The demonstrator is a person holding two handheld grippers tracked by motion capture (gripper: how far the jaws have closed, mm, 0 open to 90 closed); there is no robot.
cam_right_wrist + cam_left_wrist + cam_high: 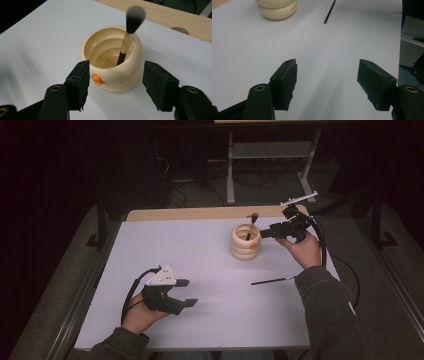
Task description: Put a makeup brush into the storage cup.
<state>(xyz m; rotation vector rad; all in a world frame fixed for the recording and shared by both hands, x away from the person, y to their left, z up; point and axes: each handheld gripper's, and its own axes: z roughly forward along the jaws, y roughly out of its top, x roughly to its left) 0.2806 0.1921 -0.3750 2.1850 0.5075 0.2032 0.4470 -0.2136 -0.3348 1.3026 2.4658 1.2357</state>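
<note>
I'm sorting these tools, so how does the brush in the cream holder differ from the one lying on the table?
The brush in the holder stands leaning against the rim of the cream holder, bristles up; the thin brush on the table lies flat. The first has a fluffy, wide head; the second looks slim throughout, its tip too small to make out. Both have dark handles, and neither is gripped.

The left gripper (327, 85) is hovering over the white table (249, 50), its black jaws standing wide apart with nothing between them, while a cream ribbed holder (278, 10) and a thin dark brush (330, 12) are lying well beyond.
</note>
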